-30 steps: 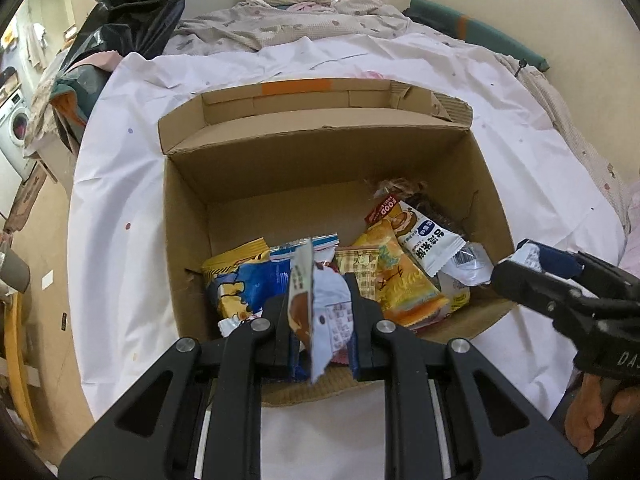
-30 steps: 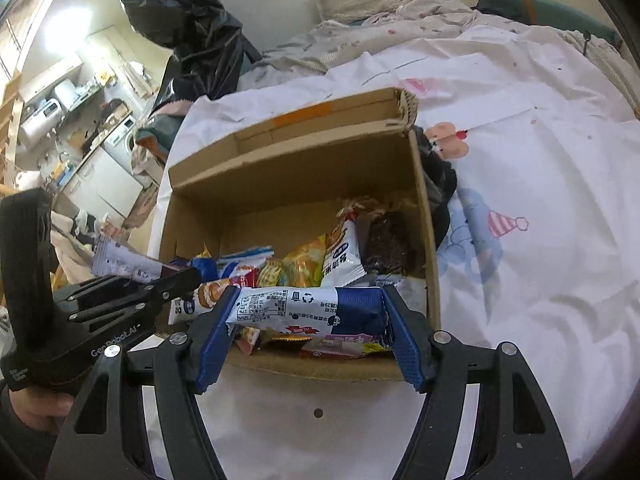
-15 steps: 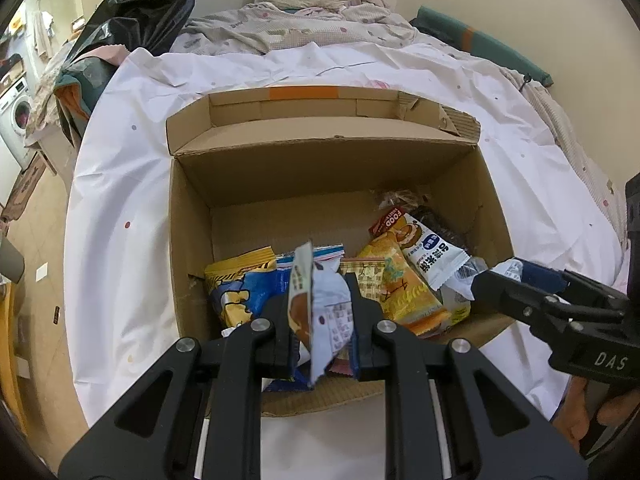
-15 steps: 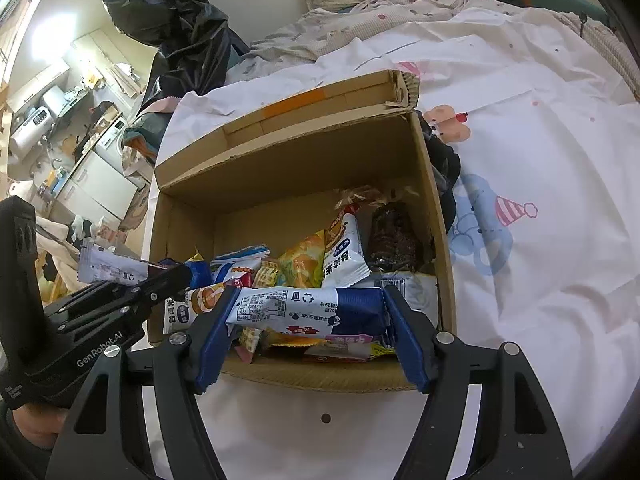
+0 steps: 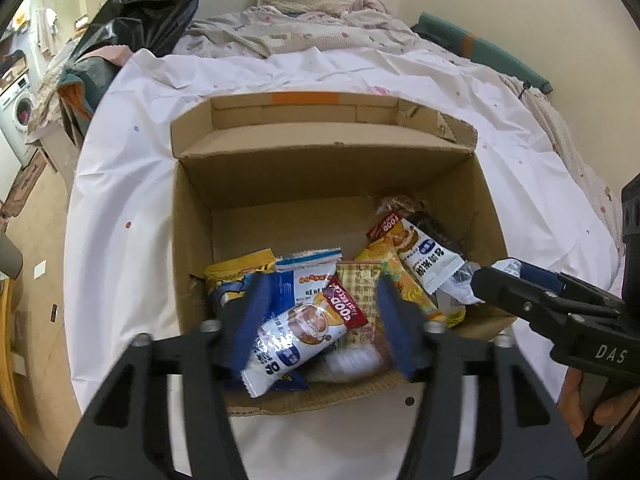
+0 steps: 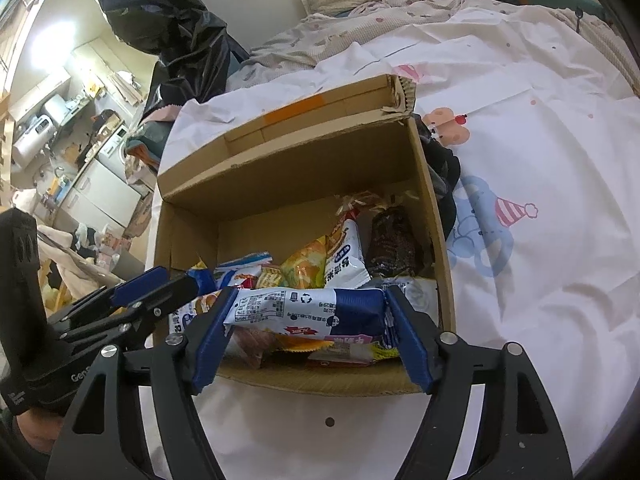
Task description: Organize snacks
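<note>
2 tools hovered over the cardboard box (image 5: 192, 264) on the bed. Left tool (image 5: 320, 320), its jaws just opening, stood released around a white snack packet (image 5: 296, 340) lying slantwise among the snacks. Right tool (image 6: 308, 328), jaws widening, spanned a blue-and-white bar (image 6: 312, 306) lengthwise, left-to-right; whether its pads pressed was unclear.

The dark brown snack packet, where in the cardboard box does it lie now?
In the right wrist view the dark brown snack packet lies in the far right corner of the cardboard box, against its right wall, beside the white and blue packet.
</note>
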`<state>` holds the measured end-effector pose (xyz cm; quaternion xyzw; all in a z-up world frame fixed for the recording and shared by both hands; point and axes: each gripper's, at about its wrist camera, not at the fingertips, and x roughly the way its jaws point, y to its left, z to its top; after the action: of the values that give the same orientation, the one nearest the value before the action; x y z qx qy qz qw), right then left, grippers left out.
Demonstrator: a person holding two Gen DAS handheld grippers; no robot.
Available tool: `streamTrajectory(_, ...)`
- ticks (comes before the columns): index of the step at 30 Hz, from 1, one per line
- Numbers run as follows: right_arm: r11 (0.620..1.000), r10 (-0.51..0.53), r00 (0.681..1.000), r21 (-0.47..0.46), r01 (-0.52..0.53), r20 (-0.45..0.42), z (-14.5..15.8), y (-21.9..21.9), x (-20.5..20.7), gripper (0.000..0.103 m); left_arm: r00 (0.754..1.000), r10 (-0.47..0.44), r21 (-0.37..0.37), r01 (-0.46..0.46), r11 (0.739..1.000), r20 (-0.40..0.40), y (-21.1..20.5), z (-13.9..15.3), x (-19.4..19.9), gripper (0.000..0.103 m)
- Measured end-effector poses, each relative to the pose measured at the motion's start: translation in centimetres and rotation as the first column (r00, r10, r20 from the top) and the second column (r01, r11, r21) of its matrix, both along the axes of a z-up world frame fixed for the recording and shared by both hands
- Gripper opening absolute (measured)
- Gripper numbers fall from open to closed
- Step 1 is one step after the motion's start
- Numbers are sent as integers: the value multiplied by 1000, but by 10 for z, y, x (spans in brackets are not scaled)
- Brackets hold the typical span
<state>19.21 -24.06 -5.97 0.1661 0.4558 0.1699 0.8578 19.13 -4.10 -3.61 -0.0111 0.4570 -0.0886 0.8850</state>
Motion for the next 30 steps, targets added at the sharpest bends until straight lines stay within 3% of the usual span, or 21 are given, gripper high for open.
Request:
streamTrajectory(2, 1000, -14, 1000, 11, 14, 8, 2, -3, 0, 89, 1000, 7, -4, -7, 1000, 9, 2, 2, -1, 75)
streamTrajectory(6, 999, -53, 997, 13, 53, 48, 9, -8, -2, 103, 999, 28, -1, -28, 1000, 33, 6, 7, -2, 76)
streamTrajectory(12, 996, -91, 994, -11, 92, 58, 15, -13, -2, 103, 993, 90, -11, -90, 996, 74, 18, 15, -8, 76)
streamTrajectory(24, 989, -133, 953, -27, 146, 270, 64, -20, -47, 103, 967, 150, -7, -152, 988, 207, 34, 46, -55, 77)
streamTrajectory(30, 980, -101, 933, -129, 154, 345, 73, -9, -78, 103, 956, 182, -19, -182, 983, 228, 46, 54, -88, 81)
